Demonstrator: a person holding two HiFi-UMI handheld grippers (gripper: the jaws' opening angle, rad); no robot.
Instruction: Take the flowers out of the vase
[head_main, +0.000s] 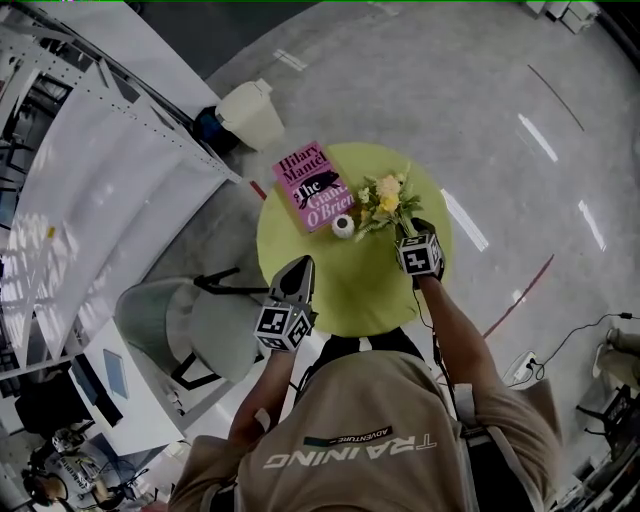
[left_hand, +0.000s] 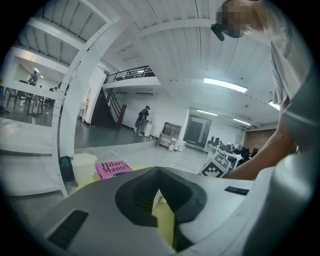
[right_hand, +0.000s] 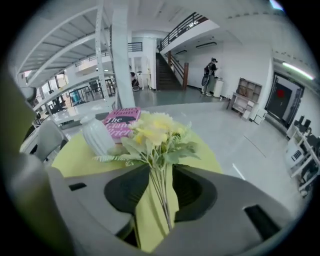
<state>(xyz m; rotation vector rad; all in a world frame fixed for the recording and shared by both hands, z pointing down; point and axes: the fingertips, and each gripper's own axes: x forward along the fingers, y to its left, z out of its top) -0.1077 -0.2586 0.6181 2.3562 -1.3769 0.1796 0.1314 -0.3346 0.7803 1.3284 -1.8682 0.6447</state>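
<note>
A small bunch of pale yellow and peach artificial flowers lies out of the vase on a round yellow-green worktop. The blooms point toward the far side and the thin green stems trail back toward the person.

In the right gripper view, those stems run straight down between the two dark jaws of the right gripper. The jaws stand wide apart and their pads do not press on the stems, with the worktop showing beside them.

Just left of the flowers, a small white ribbed vase stands upright and empty. A leafy frond reaches toward its base.

Behind the vase, a pink book lies flat at the far left of the worktop.

The left gripper hovers over the near left edge, well apart from the flowers. Its own view shows its jaws set a narrow gap apart with nothing between them, only the worktop beneath.

On the grey floor beyond the worktop stands a white bin. A grey chair sits to the person's left.
</note>
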